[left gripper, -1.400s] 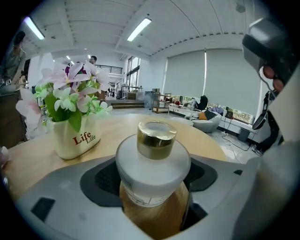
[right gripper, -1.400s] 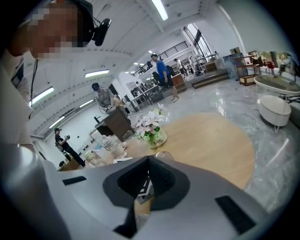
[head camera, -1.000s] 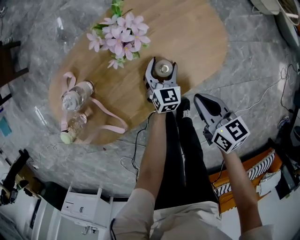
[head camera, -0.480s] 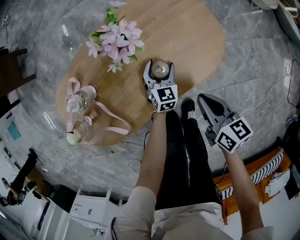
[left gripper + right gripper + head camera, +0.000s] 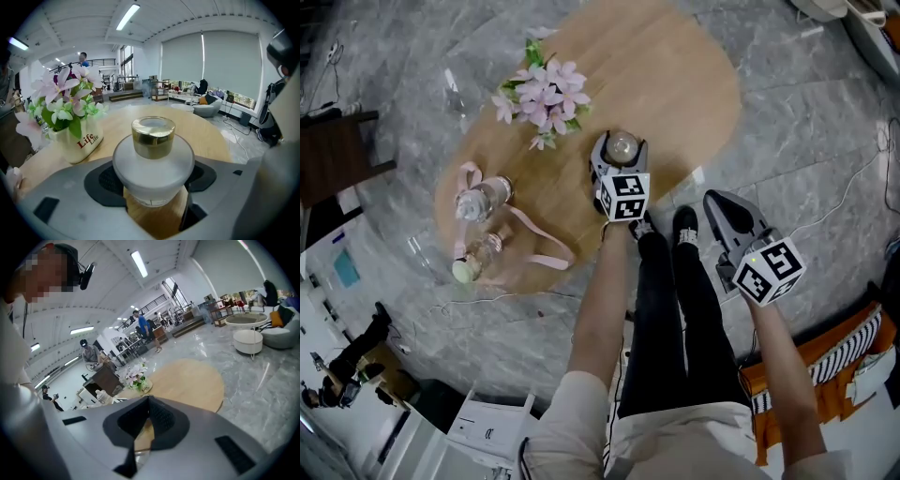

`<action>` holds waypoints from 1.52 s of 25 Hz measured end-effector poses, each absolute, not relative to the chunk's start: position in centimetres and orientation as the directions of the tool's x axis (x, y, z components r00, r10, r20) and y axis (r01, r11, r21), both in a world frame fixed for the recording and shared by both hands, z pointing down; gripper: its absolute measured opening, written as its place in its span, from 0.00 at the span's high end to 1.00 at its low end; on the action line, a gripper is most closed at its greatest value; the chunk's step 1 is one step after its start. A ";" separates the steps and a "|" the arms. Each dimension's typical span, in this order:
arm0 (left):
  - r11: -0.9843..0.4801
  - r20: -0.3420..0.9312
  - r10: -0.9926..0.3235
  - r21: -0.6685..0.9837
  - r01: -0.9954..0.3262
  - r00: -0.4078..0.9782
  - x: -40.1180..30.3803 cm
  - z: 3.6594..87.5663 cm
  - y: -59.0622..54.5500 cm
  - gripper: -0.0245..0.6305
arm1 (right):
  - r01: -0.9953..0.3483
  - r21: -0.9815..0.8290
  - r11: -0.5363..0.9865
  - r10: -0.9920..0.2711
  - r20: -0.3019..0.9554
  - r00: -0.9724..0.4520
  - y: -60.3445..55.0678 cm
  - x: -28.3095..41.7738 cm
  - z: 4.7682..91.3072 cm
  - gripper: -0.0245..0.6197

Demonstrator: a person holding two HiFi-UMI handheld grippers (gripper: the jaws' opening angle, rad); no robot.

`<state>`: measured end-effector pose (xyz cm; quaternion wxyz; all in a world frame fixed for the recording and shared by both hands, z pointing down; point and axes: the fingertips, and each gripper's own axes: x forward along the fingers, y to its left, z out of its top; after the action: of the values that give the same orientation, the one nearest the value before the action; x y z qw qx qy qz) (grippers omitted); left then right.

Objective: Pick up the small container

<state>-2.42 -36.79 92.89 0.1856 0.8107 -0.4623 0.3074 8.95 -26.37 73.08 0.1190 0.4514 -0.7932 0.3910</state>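
Nearby, the right claw (image 5: 727, 214) hung over the grey floor (image 5: 825, 122), off the edge of the counter (image 5: 675, 84), back from the left claw and on its right. Its jaws were pressed together at the tips with nothing between them; in the right gripper view only a sliver of the wooden top showed through the gap below the pads.

Just ahead, the left claw (image 5: 620, 150) reached over the near edge of the counter and pinched the small container (image 5: 153, 164), a frosted white jar, by its sides. Both dark pads (image 5: 105, 182) lay against its wide body. The gold cap (image 5: 153, 137) stood upright, clear above the jaws. Bare wood showed under the jar, but whether its base touched the counter could not be told.

Beyond the left claw's tips and to their left stood a cream vase (image 5: 77, 140) printed "Life", apart from the jar, filled with pink flowers (image 5: 542, 92) and green leaves.

Farther out on the claw's left lay two clear bottles (image 5: 483, 200), close together near the counter's edge, with a pink ribbon (image 5: 539, 242) looping round them across the wood.
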 end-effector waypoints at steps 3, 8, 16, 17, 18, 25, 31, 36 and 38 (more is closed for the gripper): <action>-0.510 0.671 -0.631 0.020 -0.860 0.390 -2.6 91.2 -35.8 0.46 | -0.821 -0.502 0.272 -0.655 0.529 -0.540 -26.2 9.1 71.5 0.86; -0.518 0.639 -0.655 0.008 -0.855 0.403 -2.7 86.4 -34.4 0.46 | -0.832 -0.450 0.325 -0.692 0.486 -0.533 -25.8 8.1 68.6 0.86; -0.550 0.597 -0.670 0.000 -0.835 0.441 -3.0 77.2 -32.1 0.46 | -0.829 -0.357 0.430 -0.633 0.535 -0.559 -23.0 5.4 64.4 0.86; -0.559 0.599 -0.663 0.005 -0.829 0.450 -2.8 76.3 -31.7 0.46 | -0.827 -0.363 0.430 -0.624 0.543 -0.562 -22.6 5.2 64.1 0.86; -0.569 0.603 -0.654 0.005 -0.822 0.457 -2.7 75.4 -31.3 0.46 | -0.825 -0.370 0.427 -0.620 0.544 -0.565 -22.4 5.0 63.7 0.86; -0.605 0.598 -0.631 0.019 -0.796 0.494 -2.1 67.6 -28.8 0.46 | -0.828 -0.358 0.432 -0.662 0.497 -0.561 -22.5 4.6 58.0 0.86; -0.616 0.578 -0.635 0.023 -0.787 0.514 -1.7 61.3 -26.7 0.46 | -0.822 -0.372 0.431 -0.665 0.485 -0.568 -21.9 4.5 54.7 0.86; -0.620 0.587 -0.625 0.027 -0.784 0.514 -1.6 58.0 -25.1 0.46 | -0.801 -0.372 0.469 -0.648 0.472 -0.598 -20.6 5.3 52.7 0.86; -0.600 0.586 -0.640 0.024 -0.799 0.498 -1.7 56.3 -24.6 0.46 | -0.794 -0.389 0.467 -0.648 0.460 -0.607 -20.5 5.7 52.0 0.86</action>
<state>-1.69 -24.61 56.27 0.1479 0.8527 -0.4219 0.2702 5.72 -20.52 51.99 0.1250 0.4254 -0.8474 0.2921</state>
